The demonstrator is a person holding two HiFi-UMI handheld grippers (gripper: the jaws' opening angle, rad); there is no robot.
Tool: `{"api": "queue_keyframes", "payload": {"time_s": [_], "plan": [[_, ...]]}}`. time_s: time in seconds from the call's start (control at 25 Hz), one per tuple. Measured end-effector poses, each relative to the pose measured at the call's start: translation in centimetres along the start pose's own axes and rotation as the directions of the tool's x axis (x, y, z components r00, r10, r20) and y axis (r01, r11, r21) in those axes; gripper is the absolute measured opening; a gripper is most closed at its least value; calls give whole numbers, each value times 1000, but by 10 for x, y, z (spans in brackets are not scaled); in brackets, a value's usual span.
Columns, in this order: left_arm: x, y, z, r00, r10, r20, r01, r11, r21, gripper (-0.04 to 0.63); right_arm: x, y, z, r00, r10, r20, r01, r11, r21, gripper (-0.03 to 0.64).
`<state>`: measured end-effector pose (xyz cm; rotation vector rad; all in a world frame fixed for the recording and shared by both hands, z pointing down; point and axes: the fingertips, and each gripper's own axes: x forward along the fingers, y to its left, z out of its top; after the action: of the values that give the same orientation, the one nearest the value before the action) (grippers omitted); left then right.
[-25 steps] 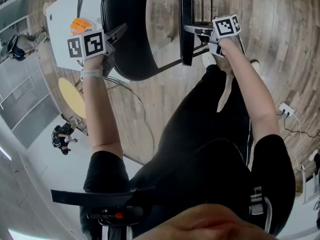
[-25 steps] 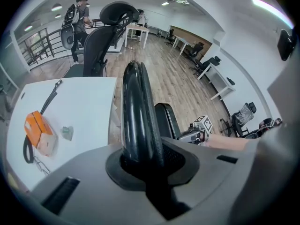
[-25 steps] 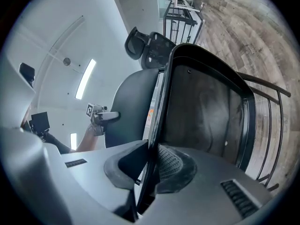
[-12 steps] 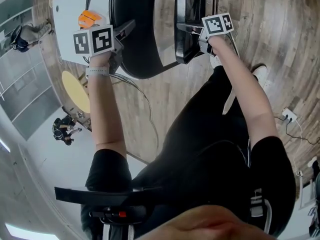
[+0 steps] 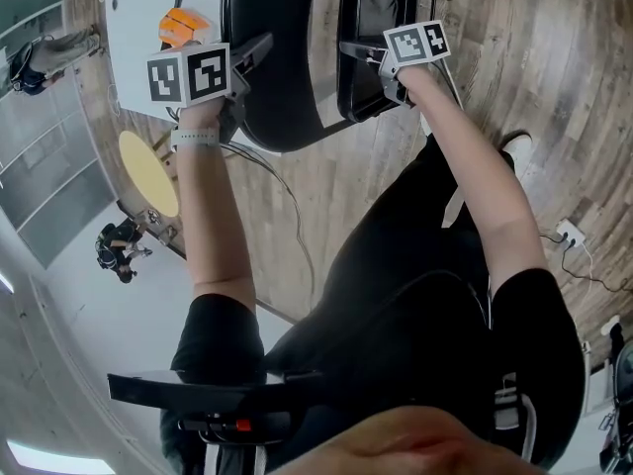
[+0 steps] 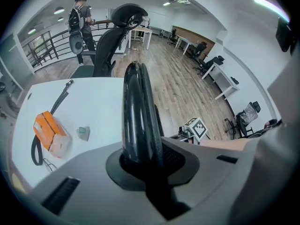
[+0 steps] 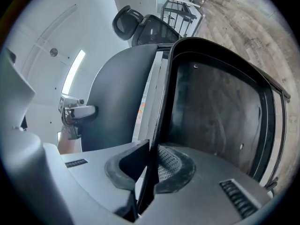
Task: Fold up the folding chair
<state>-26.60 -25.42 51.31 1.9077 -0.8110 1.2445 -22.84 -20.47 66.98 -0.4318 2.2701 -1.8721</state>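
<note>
The folding chair (image 5: 287, 67), on the wooden floor (image 5: 346, 186) beside the white table (image 5: 134, 38), seems largely folded: the backrest (image 6: 136, 107) is pinched by the left tongs (image 6: 143, 161), the upturned seat (image 7: 211, 111) by the right tongs (image 7: 150, 168); a gap is left to close

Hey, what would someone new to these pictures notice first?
The black folding chair at the top of the head view stands out, its two panels standing close together. Each gripper is clamped on one panel's edge: the left gripper on the rounded one, the right gripper on the framed one. Beside the chair, an orange object lies on a white table.
</note>
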Motion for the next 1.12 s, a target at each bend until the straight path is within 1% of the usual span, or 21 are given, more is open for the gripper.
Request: {"api": "queue_keyframes", "payload": {"time_s": [0.24,0.4,0.72,0.88,0.96,1.0,1.04,1.08,1.12], "plan": [[-2,20,-3,1000,-12,1,12,1000,-4,54,17,-1,1,1000,-2,-17,2,1000,-3,37],[5,31,-8,1000,-22,0,22,1000,-11,54,24,-9,-1,1000,9,-12,-8,1000,18,37],[10,40,-13,999,-47,8,48,999,-13,55,31,-16,-4,1000,5,-30,-4,1000,21,38],[9,39,-10,999,-42,15,42,999,-3,60,33,-13,-2,999,-25,-43,23,999,-49,38],[9,38,-9,999,-38,24,38,999,3,93,33,-12,-1,999,-28,-43,25,997,-68,41],[7,38,-8,999,-36,39,36,999,2,120,32,-11,-2,999,-31,-42,29,997,-69,100],[1,41,-6,997,-31,68,31,999,-5,131,31,-11,-3,998,-41,-42,38,997,-72,141],[-7,45,-2,994,-24,111,27,999,-22,133,29,-11,-4,997,-59,-45,55,995,-82,181],[-18,50,3,986,-18,164,26,999,-45,138,25,-11,-4,995,-83,-48,78,992,-100,199]]}}
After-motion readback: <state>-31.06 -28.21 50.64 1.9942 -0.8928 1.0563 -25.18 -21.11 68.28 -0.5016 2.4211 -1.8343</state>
